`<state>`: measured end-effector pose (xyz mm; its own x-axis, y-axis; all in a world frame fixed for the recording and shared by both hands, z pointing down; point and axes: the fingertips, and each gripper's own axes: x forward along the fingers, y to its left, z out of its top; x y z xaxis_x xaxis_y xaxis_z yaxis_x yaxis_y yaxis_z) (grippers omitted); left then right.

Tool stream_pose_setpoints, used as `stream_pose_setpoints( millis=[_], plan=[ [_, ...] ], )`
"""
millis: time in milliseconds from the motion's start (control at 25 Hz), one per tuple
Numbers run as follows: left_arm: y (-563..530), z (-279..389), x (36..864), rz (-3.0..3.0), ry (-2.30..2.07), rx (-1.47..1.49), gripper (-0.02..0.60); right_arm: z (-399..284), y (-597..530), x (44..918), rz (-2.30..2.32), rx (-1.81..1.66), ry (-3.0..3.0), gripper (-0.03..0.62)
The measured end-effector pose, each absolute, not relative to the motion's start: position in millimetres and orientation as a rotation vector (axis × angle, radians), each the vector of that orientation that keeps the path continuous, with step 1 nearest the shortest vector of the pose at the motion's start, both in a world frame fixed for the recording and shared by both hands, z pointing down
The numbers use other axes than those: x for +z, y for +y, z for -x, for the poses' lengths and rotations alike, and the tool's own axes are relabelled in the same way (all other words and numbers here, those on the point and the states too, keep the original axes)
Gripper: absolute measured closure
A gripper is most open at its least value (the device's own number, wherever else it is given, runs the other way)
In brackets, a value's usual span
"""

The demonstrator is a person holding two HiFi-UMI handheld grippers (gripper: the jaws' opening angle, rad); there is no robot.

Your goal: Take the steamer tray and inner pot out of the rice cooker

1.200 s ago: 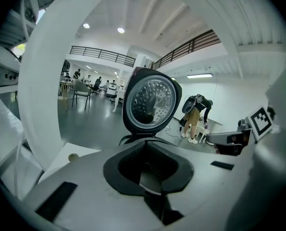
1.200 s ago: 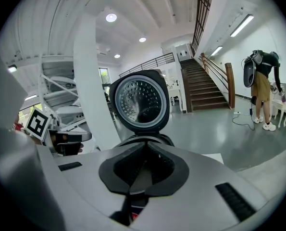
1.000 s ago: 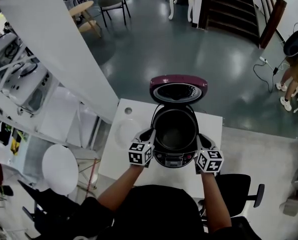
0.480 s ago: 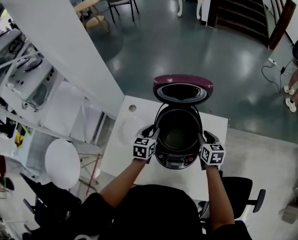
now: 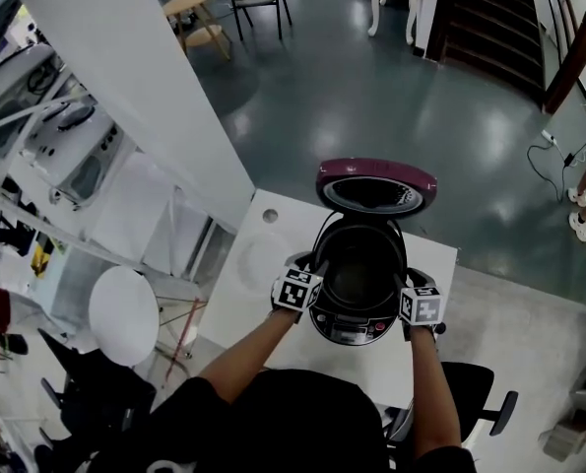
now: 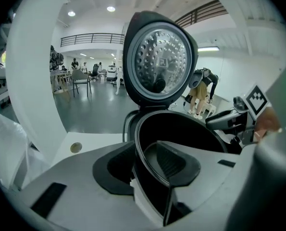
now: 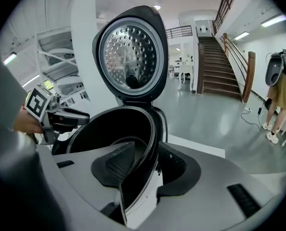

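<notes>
The rice cooker (image 5: 357, 325) stands on the white table (image 5: 273, 313) with its maroon lid (image 5: 376, 185) tipped up and back. Its dark inner pot (image 5: 359, 269) sits inside; I cannot make out a steamer tray in it. My left gripper (image 5: 316, 266) straddles the pot's left rim (image 6: 181, 120), my right gripper (image 5: 404, 281) the right rim (image 7: 150, 129). Both have just been opening their jaws. In each gripper view the rim runs between the pads (image 6: 115, 163) (image 7: 175, 166) with a gap, unpressed. The right gripper (image 6: 239, 119) shows across the pot, as does the left gripper (image 7: 56, 117).
A faint white round shape (image 5: 257, 261) lies on the table left of the cooker, near a small round hole (image 5: 270, 216). A white stool (image 5: 123, 315) stands lower left and a black office chair (image 5: 470, 394) behind me. A person (image 7: 279, 93) stands far right by the stairs (image 7: 219, 76).
Both grippers have sunk lower along the cooker's sides, and their jaws now stand apart around the rim. The lid stays up.
</notes>
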<state>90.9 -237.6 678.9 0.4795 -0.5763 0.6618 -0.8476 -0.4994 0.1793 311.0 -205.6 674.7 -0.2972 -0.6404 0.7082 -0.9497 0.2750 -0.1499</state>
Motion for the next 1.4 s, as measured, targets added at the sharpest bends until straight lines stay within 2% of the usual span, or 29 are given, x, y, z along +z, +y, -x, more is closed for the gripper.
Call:
stream_pose_setpoints(
  millis=[320, 680, 960, 1400],
  plan=[
    [-240, -88, 689, -2.22, -1.168, 0.835, 0.473, -304, -211, 685, -1.385, 0.698, -1.961, 0.453],
    [-239, -88, 689, -2.182, -1.183, 0.924, 0.503, -300, -214, 686, -1.417, 0.763, -1.933, 0.461],
    [-242, -88, 689, -2.18, -1.201, 0.906, 0.508, -309, -221, 688, -1.483, 0.812, -1.888, 0.54],
    [-245, -82, 676, -2.088, -1.216, 0.72, 0.543, -312, -219, 672, -1.588, 0.897, -1.931, 0.56]
  ],
)
